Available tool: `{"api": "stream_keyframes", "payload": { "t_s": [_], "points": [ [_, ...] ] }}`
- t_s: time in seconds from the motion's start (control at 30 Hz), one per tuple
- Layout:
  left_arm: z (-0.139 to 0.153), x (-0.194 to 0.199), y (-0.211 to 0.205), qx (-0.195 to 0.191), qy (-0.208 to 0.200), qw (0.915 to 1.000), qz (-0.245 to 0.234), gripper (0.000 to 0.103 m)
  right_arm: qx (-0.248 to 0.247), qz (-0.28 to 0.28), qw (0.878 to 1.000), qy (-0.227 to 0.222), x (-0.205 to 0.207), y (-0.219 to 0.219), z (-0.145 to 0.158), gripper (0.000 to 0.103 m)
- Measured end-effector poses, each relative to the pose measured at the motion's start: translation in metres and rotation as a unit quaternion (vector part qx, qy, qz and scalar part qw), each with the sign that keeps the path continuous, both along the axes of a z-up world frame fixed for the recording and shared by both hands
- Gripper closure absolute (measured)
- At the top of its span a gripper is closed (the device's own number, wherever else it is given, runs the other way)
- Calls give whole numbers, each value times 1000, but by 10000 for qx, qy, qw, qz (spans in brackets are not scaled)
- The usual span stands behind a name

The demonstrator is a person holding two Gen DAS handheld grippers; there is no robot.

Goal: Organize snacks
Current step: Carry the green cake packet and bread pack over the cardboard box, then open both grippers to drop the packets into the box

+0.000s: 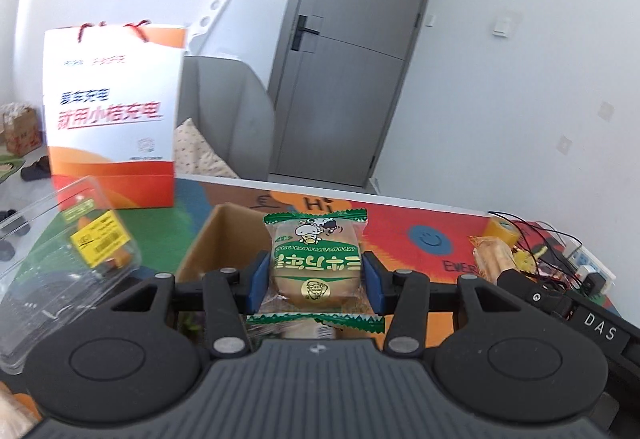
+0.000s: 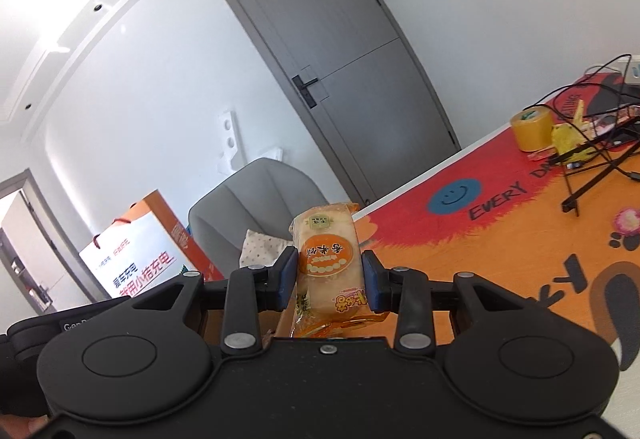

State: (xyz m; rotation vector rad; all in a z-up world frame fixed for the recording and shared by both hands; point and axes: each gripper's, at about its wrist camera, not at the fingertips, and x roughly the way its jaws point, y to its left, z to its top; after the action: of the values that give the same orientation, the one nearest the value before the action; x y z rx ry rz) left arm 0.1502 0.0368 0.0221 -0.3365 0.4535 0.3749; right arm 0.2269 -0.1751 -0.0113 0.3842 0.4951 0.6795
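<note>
Gripping firmly, the left gripper [image 1: 316, 279] has its blue pads clamped on both sides of a green-and-clear wrapped round snack cake [image 1: 316, 267], holding it lifted above the open brown cardboard box [image 1: 224, 235] that sits on the colourful orange-and-red printed table mat [image 1: 404, 235]. Over on the other side, the right gripper [image 2: 330, 275] squeezes an orange-labelled clear-wrapped pale rice cake pack [image 2: 328, 263], held upright in the air between its pads, above the mat's near edge. A clear plastic clamshell container [image 1: 64, 259] with a yellow label lies just left of the box, and a white-and-orange paper carrier bag [image 1: 114, 115] stands behind it. A yellow tape roll [image 2: 532, 129] sits far right among black cables [image 2: 592, 163].
</note>
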Motion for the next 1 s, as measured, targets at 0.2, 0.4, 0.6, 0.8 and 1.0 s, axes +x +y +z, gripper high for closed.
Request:
{"api": "stream_keyframes", "payload": {
  "t_s": [0.2, 0.4, 0.6, 0.8, 1.0],
  "points": [
    [-7, -16, 23, -181, 41, 9996, 197, 55, -203, 216, 9995, -113, -12, 29, 4, 68],
    [-17, -25, 38, -399, 163, 9988, 225, 55, -307, 416, 9986, -133, -21, 49, 7, 68],
    [-24, -33, 57, -583, 212, 9971, 437, 51, -492, 584, 9970, -126, -24, 70, 4, 68],
    [-21, -47, 74, -757, 42, 9955, 562, 44, -651, 693, 9954, -93, -28, 87, 0, 68],
    [-22, -59, 85, -740, 13, 9952, 633, 33, -800, 836, 9933, -53, -36, 104, 0, 64]
  ]
}}
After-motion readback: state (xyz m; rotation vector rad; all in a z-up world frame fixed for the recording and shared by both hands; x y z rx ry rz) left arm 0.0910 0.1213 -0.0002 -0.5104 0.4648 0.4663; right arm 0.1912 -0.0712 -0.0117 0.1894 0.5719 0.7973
